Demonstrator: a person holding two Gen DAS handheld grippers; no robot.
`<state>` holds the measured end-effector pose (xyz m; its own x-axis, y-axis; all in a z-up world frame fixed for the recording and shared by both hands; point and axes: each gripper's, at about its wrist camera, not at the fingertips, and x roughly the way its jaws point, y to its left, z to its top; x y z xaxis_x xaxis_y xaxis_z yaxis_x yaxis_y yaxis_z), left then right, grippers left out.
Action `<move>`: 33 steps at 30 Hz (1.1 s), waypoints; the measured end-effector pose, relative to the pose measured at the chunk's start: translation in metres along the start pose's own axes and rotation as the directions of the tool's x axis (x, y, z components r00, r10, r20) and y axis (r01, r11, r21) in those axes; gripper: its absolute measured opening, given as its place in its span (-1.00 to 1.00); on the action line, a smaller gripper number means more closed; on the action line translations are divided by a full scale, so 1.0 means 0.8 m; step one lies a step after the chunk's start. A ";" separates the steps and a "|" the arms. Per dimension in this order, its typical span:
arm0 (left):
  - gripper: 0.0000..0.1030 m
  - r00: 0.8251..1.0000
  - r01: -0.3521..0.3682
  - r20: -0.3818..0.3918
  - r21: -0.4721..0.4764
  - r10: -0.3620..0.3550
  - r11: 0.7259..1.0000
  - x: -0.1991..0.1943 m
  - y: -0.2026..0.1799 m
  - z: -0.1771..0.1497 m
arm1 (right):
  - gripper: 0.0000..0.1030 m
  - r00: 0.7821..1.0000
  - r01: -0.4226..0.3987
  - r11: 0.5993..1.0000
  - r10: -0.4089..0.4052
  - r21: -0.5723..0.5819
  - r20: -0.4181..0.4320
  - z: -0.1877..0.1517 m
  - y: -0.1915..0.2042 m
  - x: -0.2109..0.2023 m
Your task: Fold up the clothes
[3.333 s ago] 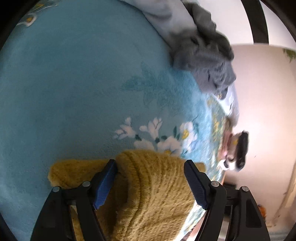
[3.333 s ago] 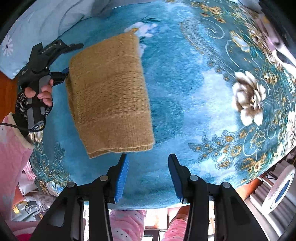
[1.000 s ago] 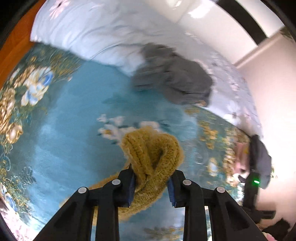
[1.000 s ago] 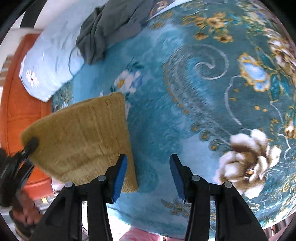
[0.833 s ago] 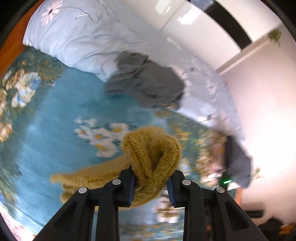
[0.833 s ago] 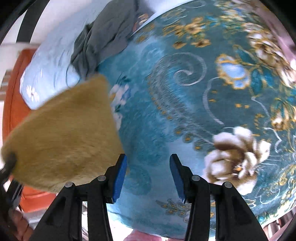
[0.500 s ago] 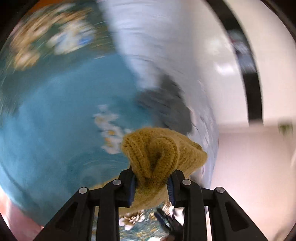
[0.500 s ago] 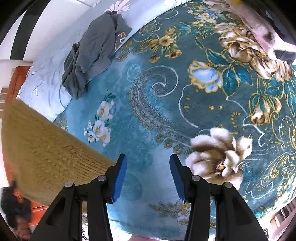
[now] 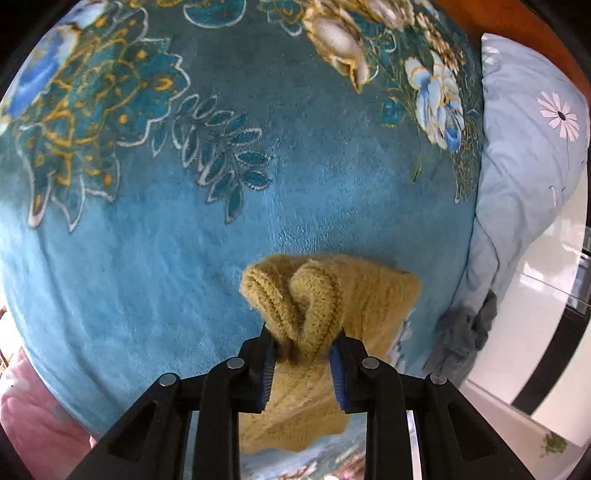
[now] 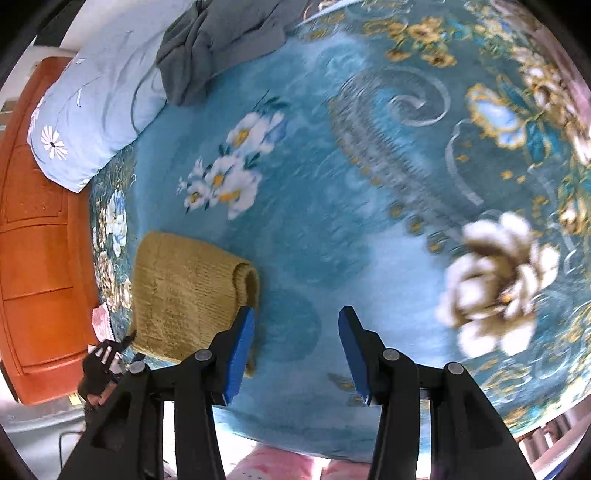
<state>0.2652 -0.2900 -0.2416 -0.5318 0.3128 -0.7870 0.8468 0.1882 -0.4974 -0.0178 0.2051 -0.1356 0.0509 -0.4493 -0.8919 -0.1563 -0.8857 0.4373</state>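
Note:
A folded mustard knit sweater point(image 9: 325, 295) is pinched at one bunched edge by my left gripper point(image 9: 301, 360), which is shut on it; the rest hangs down below the jaws over the blue floral blanket point(image 9: 184, 240). In the right wrist view the sweater point(image 10: 184, 291) shows at the bed's left side, near the orange headboard, with the left gripper point(image 10: 107, 354) at its lower corner. My right gripper point(image 10: 295, 328) is open and empty, just right of the sweater above the blanket.
A light blue pillow point(image 10: 92, 110) lies at the head of the bed by the orange headboard point(image 10: 33, 277). A crumpled grey garment point(image 10: 221, 33) lies next to the pillow, also seen in the left wrist view point(image 9: 465, 332). Pink-clad legs point(image 10: 280, 465) stand at the bed edge.
My left gripper has swung the sweater across the bed toward the headboard side, still shut on it. The right gripper stays open over the blanket.

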 end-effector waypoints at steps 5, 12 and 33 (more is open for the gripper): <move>-0.30 0.985 -0.059 -0.154 0.111 0.076 0.992 0.006 -0.004 0.029 | 0.17 0.998 -0.056 0.997 0.057 0.047 -0.021 -0.025 0.035 0.047; 0.23 0.964 -0.160 -0.139 0.383 0.228 0.910 -0.015 -0.051 0.073 | 0.18 0.995 -0.053 0.982 0.067 0.181 -0.073 -0.067 0.040 0.127; 0.33 0.829 0.018 -0.360 0.783 0.428 0.622 0.193 -0.161 0.052 | 0.37 0.995 -0.027 0.963 0.051 0.268 -0.084 -0.053 0.054 0.183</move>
<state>0.0735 -0.3044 -0.3142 -0.0755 0.6747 -0.7343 0.5110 -0.6061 -0.6095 0.0248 0.0964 -0.2423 0.1252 -0.5024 -0.8555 -0.4166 -0.8092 0.4142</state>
